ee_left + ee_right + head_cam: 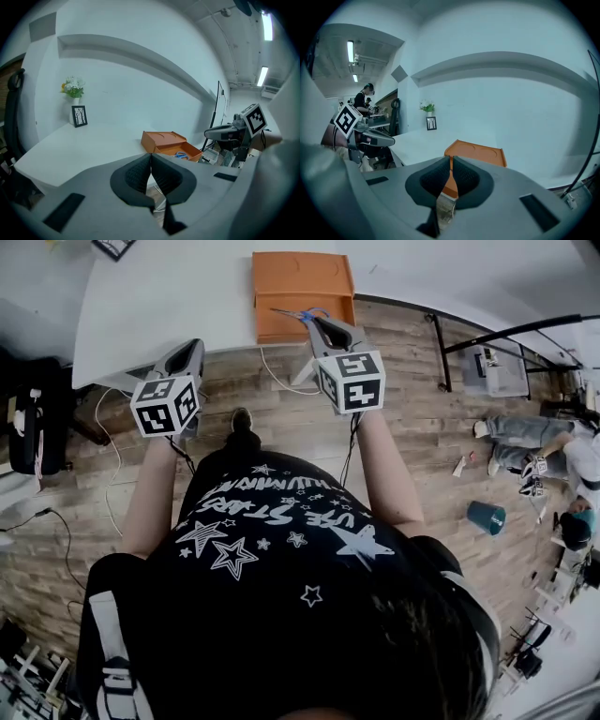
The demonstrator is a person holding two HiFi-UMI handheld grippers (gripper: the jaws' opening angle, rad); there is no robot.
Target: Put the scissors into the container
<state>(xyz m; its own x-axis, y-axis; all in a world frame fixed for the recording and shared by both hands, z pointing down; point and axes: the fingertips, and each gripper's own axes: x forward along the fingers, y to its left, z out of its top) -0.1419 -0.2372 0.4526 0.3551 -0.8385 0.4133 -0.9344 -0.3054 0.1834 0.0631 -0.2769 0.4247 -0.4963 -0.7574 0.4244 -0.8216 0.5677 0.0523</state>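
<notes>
An orange container (300, 282) sits on the white table (159, 296), at its near edge. Scissors (302, 315) with blue handles lie in the container's open front tray; the left gripper view shows the scissors (181, 154) there too. My right gripper (317, 324) is shut and empty, its tip just above the tray's near right part, close to the scissors. In its own view the right gripper (451, 161) points at the container (478, 153). My left gripper (194, 346) is shut on nothing, off the table's near edge, left of the container (164, 140).
A small picture frame (79, 116) and a vase of flowers (73, 88) stand at the table's far left. On the wooden floor are a teal bin (487, 517), white cables (281, 381), a black metal stand (441, 352) and a person (539, 442) at the right.
</notes>
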